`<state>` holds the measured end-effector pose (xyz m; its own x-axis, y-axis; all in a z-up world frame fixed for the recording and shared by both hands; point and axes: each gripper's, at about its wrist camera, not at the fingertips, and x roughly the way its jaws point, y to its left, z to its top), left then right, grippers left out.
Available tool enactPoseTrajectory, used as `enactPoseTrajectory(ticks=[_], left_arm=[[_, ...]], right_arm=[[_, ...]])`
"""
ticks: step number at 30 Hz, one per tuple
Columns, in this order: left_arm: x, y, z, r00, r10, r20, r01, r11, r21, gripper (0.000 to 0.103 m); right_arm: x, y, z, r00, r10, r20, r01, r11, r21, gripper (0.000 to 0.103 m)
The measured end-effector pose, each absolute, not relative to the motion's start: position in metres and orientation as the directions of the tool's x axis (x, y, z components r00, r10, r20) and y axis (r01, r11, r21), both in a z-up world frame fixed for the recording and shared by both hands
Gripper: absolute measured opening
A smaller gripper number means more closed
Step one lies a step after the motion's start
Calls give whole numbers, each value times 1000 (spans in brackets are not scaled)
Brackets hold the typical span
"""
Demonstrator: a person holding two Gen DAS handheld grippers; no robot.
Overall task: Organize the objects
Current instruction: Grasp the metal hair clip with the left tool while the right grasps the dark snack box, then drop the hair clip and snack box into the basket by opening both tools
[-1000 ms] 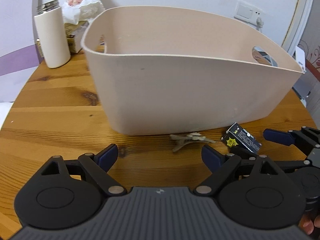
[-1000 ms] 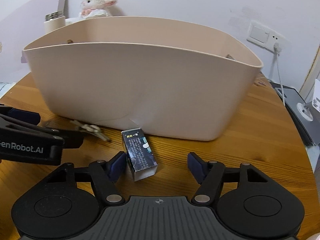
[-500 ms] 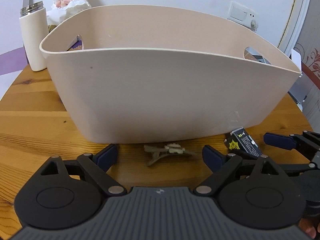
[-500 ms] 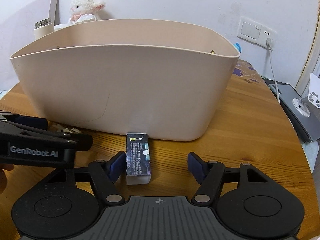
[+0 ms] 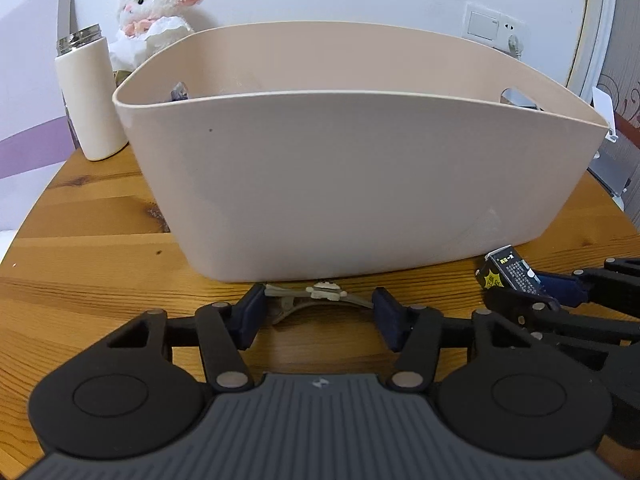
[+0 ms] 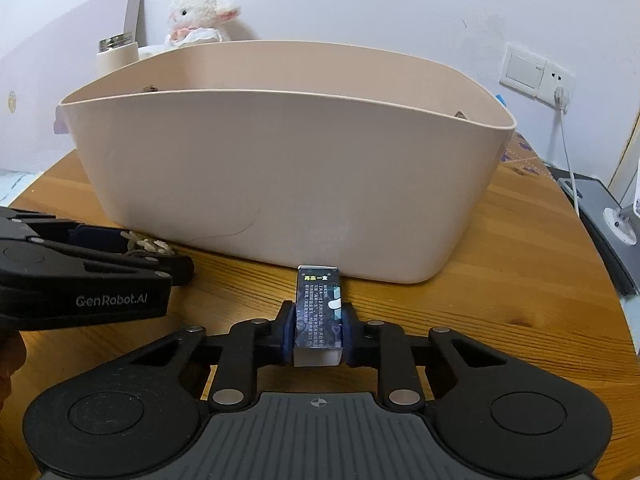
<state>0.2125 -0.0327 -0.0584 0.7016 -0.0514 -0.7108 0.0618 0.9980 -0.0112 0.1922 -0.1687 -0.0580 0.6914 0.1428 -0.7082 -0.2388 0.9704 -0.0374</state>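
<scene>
A large beige plastic basket (image 5: pixel 360 184) stands on the round wooden table (image 5: pixel 80 272); it also shows in the right wrist view (image 6: pixel 280 184). My left gripper (image 5: pixel 318 318) is open, its fingers either side of a beige hair clip (image 5: pixel 316 296) lying against the basket's base. The clip also shows in the right wrist view (image 6: pixel 146 246). My right gripper (image 6: pixel 316 330) is shut on a small dark printed box (image 6: pixel 318 312), which rests on the table. The box also shows in the left wrist view (image 5: pixel 510 274).
A white flask with a steel lid (image 5: pixel 90 96) and a plush lamb (image 5: pixel 158 8) stand behind the basket at the left. A wall socket with a cable (image 6: pixel 560 92) and grey devices (image 6: pixel 600 216) are at the right, past the table's edge.
My right gripper has closed onto the small box. My left gripper has moved forward so its fingers flank the hair clip, and they have narrowed.
</scene>
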Motion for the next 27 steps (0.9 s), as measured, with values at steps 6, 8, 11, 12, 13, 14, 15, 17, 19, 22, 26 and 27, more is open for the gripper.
enactPoseTrajectory(ticks=[6, 8, 11, 12, 13, 14, 15, 17, 19, 22, 26, 27], left_arm=[[203, -27, -56, 697, -62, -715, 62, 998, -27, 59], [199, -24, -55, 692, -82, -718, 61, 997, -56, 59], [189, -23, -51, 697, -95, -710, 68, 995, -66, 59], [186, -23, -48, 701, -100, -706, 70, 995, -71, 59], [183, -22, -45, 705, -106, -701, 72, 994, -78, 59], [180, -22, -42, 709, -111, -696, 76, 994, -81, 59], [176, -21, -39, 716, -113, -689, 80, 994, -80, 59], [171, -20, -31, 728, -116, -676, 87, 993, -76, 59], [165, -18, -21, 741, -125, -660, 96, 992, -80, 59], [158, -16, -7, 760, -139, -635, 106, 990, -89, 59], [152, -12, 12, 786, -155, -599, 113, 988, -107, 59], [150, -11, 17, 793, -157, -589, 115, 987, -109, 59]], right_arm=[[183, -167, -52, 701, 126, -702, -218, 975, -43, 21], [178, -168, -48, 718, 109, -687, -204, 977, -58, 21], [170, -170, -39, 733, 113, -671, -201, 978, -55, 21], [168, -170, -36, 739, 112, -665, -199, 978, -57, 21], [165, -169, -33, 746, 109, -657, -195, 979, -59, 21], [162, -169, -30, 755, 105, -648, -188, 980, -59, 21], [159, -170, -27, 762, 104, -639, -181, 982, -56, 21], [152, -171, -21, 774, 113, -623, -177, 983, -41, 21], [147, -172, -14, 785, 120, -607, -180, 983, -37, 21], [140, -168, 1, 812, 117, -571, -182, 982, -57, 21], [133, -169, 23, 848, 125, -516, -183, 981, -63, 21], [132, -170, 29, 856, 126, -501, -183, 981, -66, 21]])
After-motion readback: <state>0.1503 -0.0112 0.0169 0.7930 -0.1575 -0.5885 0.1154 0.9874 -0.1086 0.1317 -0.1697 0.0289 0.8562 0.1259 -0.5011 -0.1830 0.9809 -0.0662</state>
